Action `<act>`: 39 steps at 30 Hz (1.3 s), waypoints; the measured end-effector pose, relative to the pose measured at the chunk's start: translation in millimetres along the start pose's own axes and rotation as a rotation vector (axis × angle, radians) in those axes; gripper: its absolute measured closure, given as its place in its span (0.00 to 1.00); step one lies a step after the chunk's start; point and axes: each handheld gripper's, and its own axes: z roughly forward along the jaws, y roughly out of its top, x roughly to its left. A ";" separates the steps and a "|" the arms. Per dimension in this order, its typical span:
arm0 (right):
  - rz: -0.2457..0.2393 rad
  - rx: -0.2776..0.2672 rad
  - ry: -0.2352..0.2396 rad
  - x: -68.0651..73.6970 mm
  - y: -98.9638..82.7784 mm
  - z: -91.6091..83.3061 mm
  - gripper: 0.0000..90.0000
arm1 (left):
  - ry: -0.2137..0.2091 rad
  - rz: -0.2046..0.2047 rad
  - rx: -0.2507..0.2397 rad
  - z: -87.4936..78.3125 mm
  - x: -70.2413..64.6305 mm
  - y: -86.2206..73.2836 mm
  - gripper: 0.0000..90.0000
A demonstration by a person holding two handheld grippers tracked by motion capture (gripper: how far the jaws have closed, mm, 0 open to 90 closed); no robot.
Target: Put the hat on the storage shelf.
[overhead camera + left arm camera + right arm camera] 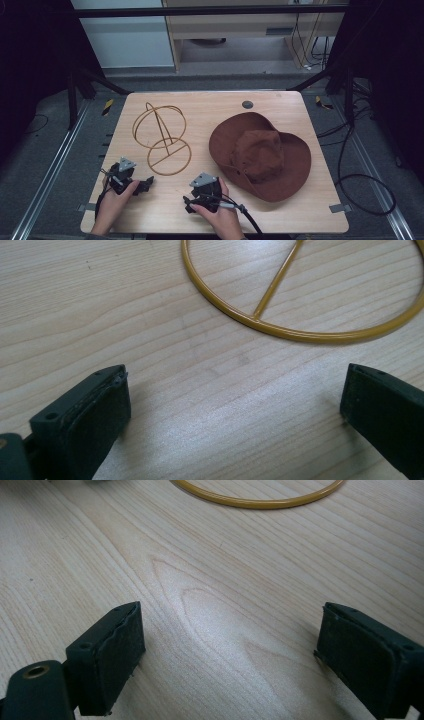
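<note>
A brown wide-brimmed hat (260,155) lies on the right half of the wooden table (210,107). A golden wire hat stand (162,137) rests left of centre, its ring base (300,305) toward me. The left gripper (131,181) sits near the front left, just short of that base, jaws open over bare wood (235,400). The right gripper (200,192) is at the front centre, beside the hat's near brim, jaws wide open with nothing between them (230,645). The stand's ring (260,500) lies ahead of it.
A small grey round disc (247,104) is set in the table's far edge. Cables (350,170) trail on the floor to the right. Metal frame rails (55,160) run along both sides of the table.
</note>
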 end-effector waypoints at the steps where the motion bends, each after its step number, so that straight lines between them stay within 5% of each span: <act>1: -0.003 0.001 -0.001 -0.2 0.0 -0.1 0.13 | -0.001 0.001 0.001 -0.1 -0.1 -0.1 0.00; 16: -0.004 0.009 -0.003 -0.9 0.0 -1.6 0.13 | -0.004 0.007 0.003 -0.9 -1.2 -0.4 0.00; 20: -0.095 0.050 0.011 1.0 11.6 -24.5 0.13 | -0.005 0.008 0.002 -0.9 -1.1 -0.5 0.00; 24: -0.101 0.037 0.038 -3.8 23.9 -45.9 0.12 | -0.007 0.009 0.002 -1.0 -1.3 -0.7 0.00; 26: -0.127 0.039 0.039 -17.9 38.1 -71.6 0.11 | -0.009 0.007 -0.001 -1.0 -2.2 -0.9 0.00; 32: -0.141 0.072 0.007 -51.1 51.8 -107.4 0.11 | -0.015 0.016 0.004 -1.8 -4.0 -1.2 0.00; 36: -0.136 0.117 -0.012 -78.8 52.5 -123.0 0.11 | -0.015 0.017 0.004 -1.8 -4.3 -1.3 0.00; 37: -0.119 0.134 -0.017 -95.5 50.3 -129.4 0.11 | -0.017 0.018 0.002 -1.4 -4.5 -1.1 0.00; 39: -0.113 0.140 -0.011 -100.6 49.6 -131.3 0.12 | -0.017 0.015 -0.002 -1.1 -4.8 -1.1 0.00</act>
